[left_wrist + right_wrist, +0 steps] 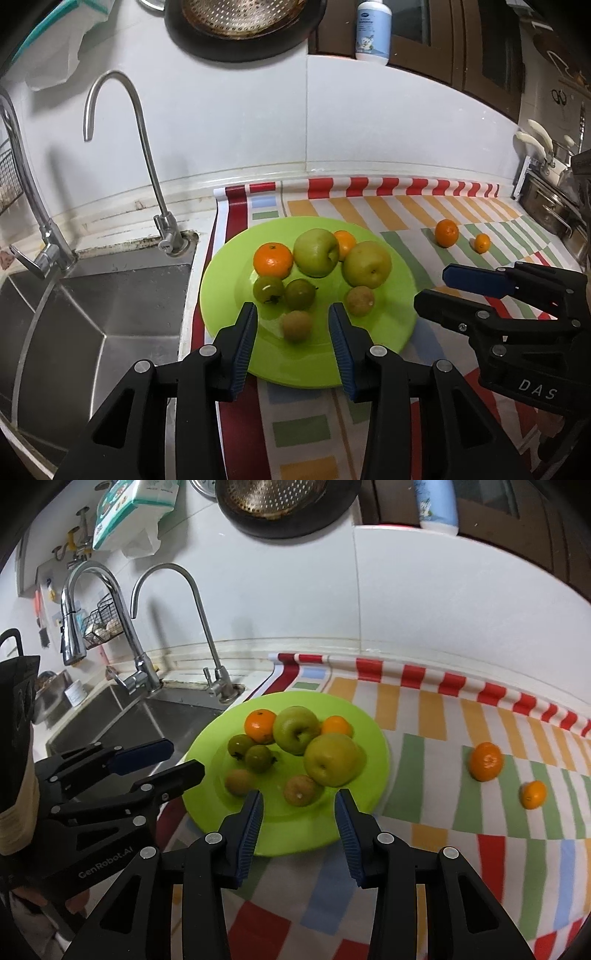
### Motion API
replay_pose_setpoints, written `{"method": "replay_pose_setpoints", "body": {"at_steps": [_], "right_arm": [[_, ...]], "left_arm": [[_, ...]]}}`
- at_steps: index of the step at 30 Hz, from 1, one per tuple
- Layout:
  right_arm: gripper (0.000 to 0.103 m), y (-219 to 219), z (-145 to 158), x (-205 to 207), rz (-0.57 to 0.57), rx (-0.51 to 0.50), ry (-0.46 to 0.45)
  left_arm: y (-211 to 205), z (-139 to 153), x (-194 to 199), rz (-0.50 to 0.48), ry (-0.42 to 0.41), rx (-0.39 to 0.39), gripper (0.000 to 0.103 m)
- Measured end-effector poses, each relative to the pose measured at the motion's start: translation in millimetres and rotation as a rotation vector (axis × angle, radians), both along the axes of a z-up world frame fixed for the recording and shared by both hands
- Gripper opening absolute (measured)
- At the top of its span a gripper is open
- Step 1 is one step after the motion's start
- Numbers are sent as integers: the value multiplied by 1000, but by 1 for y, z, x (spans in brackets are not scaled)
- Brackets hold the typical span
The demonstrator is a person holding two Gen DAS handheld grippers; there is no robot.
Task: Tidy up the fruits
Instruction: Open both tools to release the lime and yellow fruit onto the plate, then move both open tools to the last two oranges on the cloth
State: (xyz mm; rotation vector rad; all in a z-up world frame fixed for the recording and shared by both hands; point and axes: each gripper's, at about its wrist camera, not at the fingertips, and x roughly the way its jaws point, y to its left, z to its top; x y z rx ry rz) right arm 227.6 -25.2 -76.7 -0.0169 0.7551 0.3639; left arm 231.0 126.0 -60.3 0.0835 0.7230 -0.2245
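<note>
A lime green plate [391, 332] [207, 805] on the striped cloth holds two green apples [316, 252] [332, 759], two oranges [272, 260] and several small greenish-brown fruits [296, 325]. A large orange [446, 232] [486, 761] and a small orange [482, 243] [533, 794] lie on the cloth to the right of the plate. My left gripper [292, 315] is open and empty over the plate's near side. My right gripper [299, 801] is open and empty over the plate's near right edge; it also shows in the left wrist view [436, 288].
A steel sink [92, 314] with two faucets [147, 155] lies left of the plate. A dark pan with a strainer [240, 22] hangs on the wall above. Steel pots [554, 206] stand at the far right. The striped cloth [443, 849] covers the counter.
</note>
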Motion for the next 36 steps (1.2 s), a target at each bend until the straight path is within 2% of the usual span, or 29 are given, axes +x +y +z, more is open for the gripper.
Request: {"method": "replay_pose_setpoints", "body": {"at_steps": [14, 18, 21, 22, 36], "right_arm": [[42, -34, 26, -36, -76, 5, -85], [42, -48, 31, -47, -105, 15, -96], [51, -58, 33, -53, -127, 22, -100], [51, -62, 33, -55, -137, 27, -103], [56, -115, 44, -77, -211, -15, -151]], "left_arm": [[-27, 28, -30, 1, -65, -3, 47], [-38, 37, -38, -6, -86, -6, 55], [-48, 41, -43, -11, -103, 0, 65], [-51, 43, -45, -12, -109, 1, 67], [-99, 51, -56, -33, -133, -12, 79]]}}
